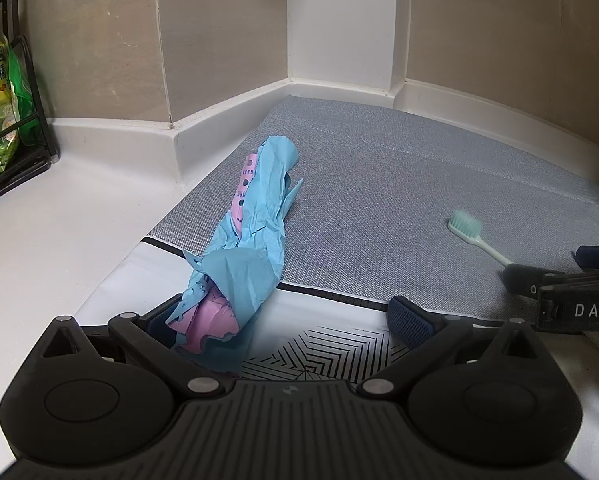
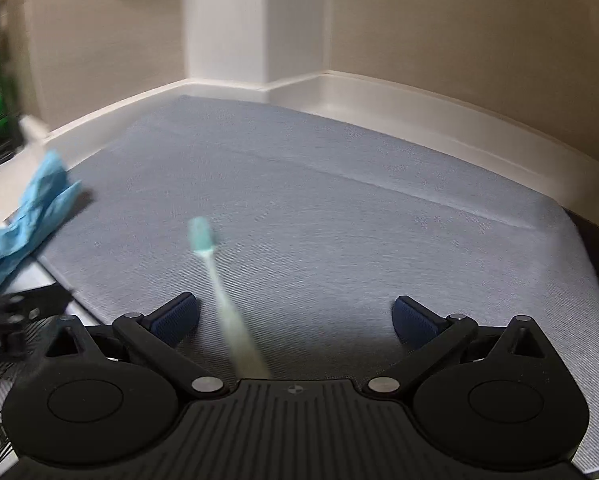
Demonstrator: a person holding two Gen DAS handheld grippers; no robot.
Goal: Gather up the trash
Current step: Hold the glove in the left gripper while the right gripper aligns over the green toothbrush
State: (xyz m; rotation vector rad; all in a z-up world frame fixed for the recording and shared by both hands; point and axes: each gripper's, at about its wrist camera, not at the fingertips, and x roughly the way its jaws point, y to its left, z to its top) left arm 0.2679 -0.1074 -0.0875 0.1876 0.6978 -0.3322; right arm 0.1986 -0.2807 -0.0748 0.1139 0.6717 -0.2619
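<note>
A crumpled blue and pink paper [image 1: 251, 216] lies along the left edge of the grey mat [image 1: 379, 184]. Its near end lies between the fingers of my open left gripper [image 1: 287, 320], against the left finger. A mint green toothbrush [image 1: 473, 236] lies on the mat at the right. In the right wrist view the toothbrush [image 2: 219, 280] lies between the fingers of my open right gripper [image 2: 297, 320], nearer the left finger, its handle running under the gripper body. The view is blurred. The blue paper [image 2: 27, 216] shows at its left edge.
A black wire rack [image 1: 15, 120] with yellow and green packets stands at the far left on the white counter [image 1: 59, 240]. A white sheet with black line pattern [image 1: 323, 352] lies under the mat's near edge. Tiled walls and a white column [image 1: 339, 20] bound the back.
</note>
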